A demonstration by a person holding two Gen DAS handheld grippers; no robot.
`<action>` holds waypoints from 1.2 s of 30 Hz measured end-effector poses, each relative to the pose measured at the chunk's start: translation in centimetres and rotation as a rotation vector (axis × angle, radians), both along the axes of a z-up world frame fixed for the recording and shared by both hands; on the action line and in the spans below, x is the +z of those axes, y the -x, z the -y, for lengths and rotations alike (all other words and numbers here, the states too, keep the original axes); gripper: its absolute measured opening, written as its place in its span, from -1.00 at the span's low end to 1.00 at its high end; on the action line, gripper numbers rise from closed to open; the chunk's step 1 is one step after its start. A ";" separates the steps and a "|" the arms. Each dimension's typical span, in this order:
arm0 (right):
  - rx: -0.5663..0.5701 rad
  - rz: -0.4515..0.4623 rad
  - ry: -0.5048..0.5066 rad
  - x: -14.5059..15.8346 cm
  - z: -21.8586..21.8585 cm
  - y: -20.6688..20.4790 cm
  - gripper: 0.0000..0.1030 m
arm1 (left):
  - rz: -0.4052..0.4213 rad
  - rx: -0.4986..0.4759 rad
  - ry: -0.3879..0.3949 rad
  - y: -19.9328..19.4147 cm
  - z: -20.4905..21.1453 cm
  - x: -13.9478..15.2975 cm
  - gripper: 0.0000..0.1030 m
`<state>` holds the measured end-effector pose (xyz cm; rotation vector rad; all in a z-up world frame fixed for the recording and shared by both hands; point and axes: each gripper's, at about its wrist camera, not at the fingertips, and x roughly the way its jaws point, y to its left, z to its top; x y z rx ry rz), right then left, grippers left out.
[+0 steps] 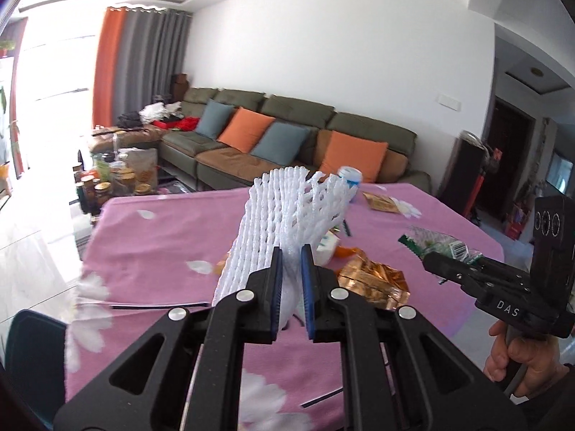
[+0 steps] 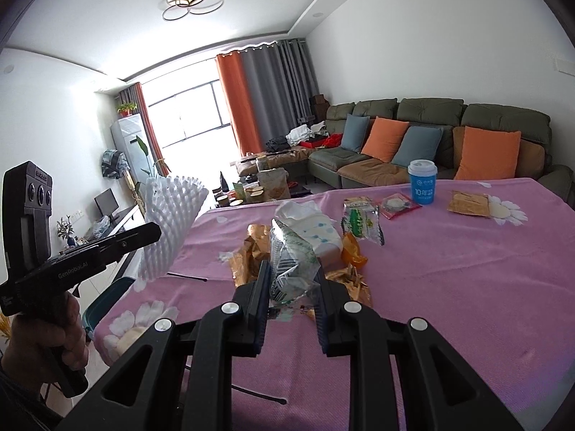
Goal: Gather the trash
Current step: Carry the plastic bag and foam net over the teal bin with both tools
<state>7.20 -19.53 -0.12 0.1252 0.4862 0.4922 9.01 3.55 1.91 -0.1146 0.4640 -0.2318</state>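
The trash was partly lifted off the pink table [image 2: 449,269]: the left gripper [image 1: 291,251] had its fingers clenched on a white foam net [image 1: 284,208], the right gripper [image 2: 293,273] grasped a clear green-printed wrapper [image 2: 293,262], probably for carrying both away together.

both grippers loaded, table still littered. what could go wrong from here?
1. The left gripper pinches the white foam net only at its lower end; the floppy net could slip out during a swing.
2. The right gripper holds a clear crinkled wrapper low over the gold foil wrapper and tissue pack; it could snag or drag them.
3. The paper cup stands upright; a sweep nearby might tip it.
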 end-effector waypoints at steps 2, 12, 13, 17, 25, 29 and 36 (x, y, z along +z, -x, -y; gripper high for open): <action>0.029 0.013 -0.001 0.5 -1.0 0.0 -0.61 | 0.017 0.044 -0.003 1.1 -1.5 0.8 -0.80; 0.223 0.068 0.009 2.5 -7.9 -0.7 -0.61 | 0.054 0.269 -0.035 6.2 -9.2 2.9 -0.79; 0.249 0.069 0.011 2.6 -8.9 -0.7 -0.61 | 0.055 0.295 -0.038 6.8 -10.0 3.0 -0.79; 0.363 0.063 0.035 2.6 -13.4 -1.2 -0.60 | 0.050 0.395 -0.041 8.9 -13.5 3.0 -0.79; 0.592 0.016 0.077 2.5 -23.0 -1.9 -0.60 | -0.001 0.589 -0.051 13.3 -21.5 1.5 -0.79; 0.692 -0.003 0.115 2.5 -27.3 -1.7 -0.60 | -0.038 0.652 -0.032 15.2 -24.8 0.3 -0.79; 0.778 -0.095 0.197 0.9 -33.7 -2.4 -0.60 | -0.096 0.695 0.048 16.9 -28.3 -2.2 -0.79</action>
